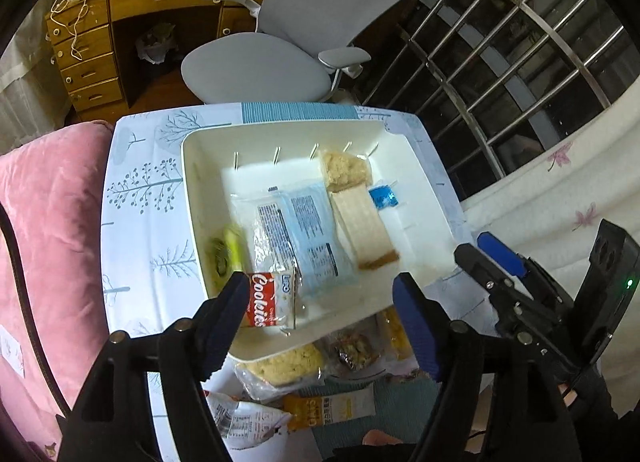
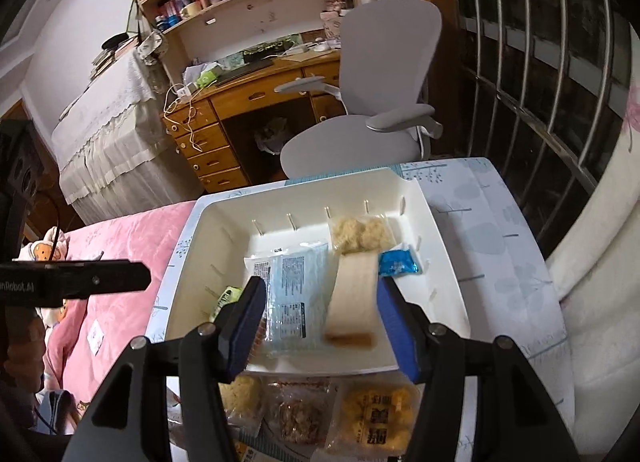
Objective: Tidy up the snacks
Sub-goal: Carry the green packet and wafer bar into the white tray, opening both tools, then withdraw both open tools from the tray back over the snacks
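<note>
two grippers hang over our white bin (image 1: pixel 200 190), which sits on a small table with a blue tree-print cloth (image 1: pixel 136 198), a pink cushioned seat (image 1: pixel 44 198) just beside it on the left. our left gripper (image 1: pixel 320 310) stands with its jaws well apart and nothing between the pads; the red cookies pack (image 1: pixel 266 300) lies in the near corner of the bin just beside its left finger, and we cannot tell whether the two touch. our right gripper (image 2: pixel 320 326) is also spread, its blue pads (image 2: pixel 394 326) on either side of the long pale wafer pack (image 2: pixel 354 298) as we look down along them, but the pads do not press on it and the pack lies flat on the bin floor. inside the bin we see, from left to right, a green and yellow pack (image 1: pixel 226 250) against the left wall, the cookies pack, a clear bag with a pale blue printed label (image 1: pixel 304 234), the wafer pack with a bag of crumbly beige snack (image 2: pixel 360 236) at its far end, and a small bright blue packet (image 2: pixel 398 264) near the right wall. on the cloth in front of the bin, outside it, lie more snacks: a round beige cake in a clear wrapper (image 1: pixel 284 366), a bag of brown nutty pieces (image 2: pixel 298 410), a yellow bag of puffed bites (image 2: pixel 378 418), an orange and white bar (image 1: pixel 332 408) and a white pouch with small print (image 1: pixel 240 418). behind the table stand a grey office chair (image 2: pixel 384 74) and a wooden desk (image 2: pixel 240 102)
</note>
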Demonstrator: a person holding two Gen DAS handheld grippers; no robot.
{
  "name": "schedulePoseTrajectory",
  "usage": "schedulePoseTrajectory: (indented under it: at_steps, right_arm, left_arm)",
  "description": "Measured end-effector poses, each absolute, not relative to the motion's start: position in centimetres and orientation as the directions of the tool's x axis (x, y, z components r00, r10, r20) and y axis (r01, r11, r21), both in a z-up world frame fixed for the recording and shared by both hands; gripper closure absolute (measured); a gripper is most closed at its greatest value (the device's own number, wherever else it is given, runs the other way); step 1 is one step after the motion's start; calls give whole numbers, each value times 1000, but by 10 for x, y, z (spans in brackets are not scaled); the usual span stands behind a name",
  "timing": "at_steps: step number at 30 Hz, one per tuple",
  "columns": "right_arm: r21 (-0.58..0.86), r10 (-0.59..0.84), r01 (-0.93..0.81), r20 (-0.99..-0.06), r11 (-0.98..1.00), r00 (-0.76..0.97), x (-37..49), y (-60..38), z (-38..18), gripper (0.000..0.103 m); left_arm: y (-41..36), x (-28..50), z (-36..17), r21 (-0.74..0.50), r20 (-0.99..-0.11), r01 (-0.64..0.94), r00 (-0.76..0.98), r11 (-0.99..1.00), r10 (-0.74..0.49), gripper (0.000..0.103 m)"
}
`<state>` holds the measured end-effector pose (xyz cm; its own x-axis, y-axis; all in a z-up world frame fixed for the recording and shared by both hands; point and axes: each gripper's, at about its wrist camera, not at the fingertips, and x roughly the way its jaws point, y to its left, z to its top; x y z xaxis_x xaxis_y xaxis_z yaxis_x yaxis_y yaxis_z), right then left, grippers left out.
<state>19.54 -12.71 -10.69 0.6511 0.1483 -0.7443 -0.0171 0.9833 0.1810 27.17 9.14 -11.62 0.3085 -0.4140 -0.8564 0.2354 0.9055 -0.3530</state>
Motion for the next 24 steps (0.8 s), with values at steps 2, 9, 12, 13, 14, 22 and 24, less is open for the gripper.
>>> schedulePoseTrajectory:
  at_steps: [2, 9, 12, 13, 14, 22, 24]
  right_arm:
    - [186, 145, -5, -746, 982, 650, 192, -130, -106, 42]
    - [215, 148, 30, -761, 976, 632, 173, -136, -107, 41]
    - [226, 145, 52, -769, 973, 623, 163, -139, -108, 41]
    - [230, 144, 60, -771, 971, 621, 159, -141, -108, 41]
    - [237, 143, 72, -774, 969, 617, 153, -142, -108, 41]
    - [280, 134, 170, -805, 945, 578, 114, -158, -121, 40]
    - [289, 132, 196, -814, 937, 566, 105, -162, -125, 39]
  left_arm:
    - [90, 267, -116, -348, -860, 241, 304, 906, -411, 29]
    - [87, 242, -118, -347, -870, 255, 272, 903, -411, 27]
    - [86, 230, -118, -350, -871, 258, 265, 900, -415, 26]
    - [86, 227, -119, -354, -870, 258, 262, 899, -417, 24]
    - [86, 223, -120, -356, -871, 258, 258, 898, -419, 23]
    - [80, 189, -137, -376, -877, 260, 210, 889, -432, 22]
    - [78, 182, -142, -376, -882, 262, 195, 889, -430, 22]
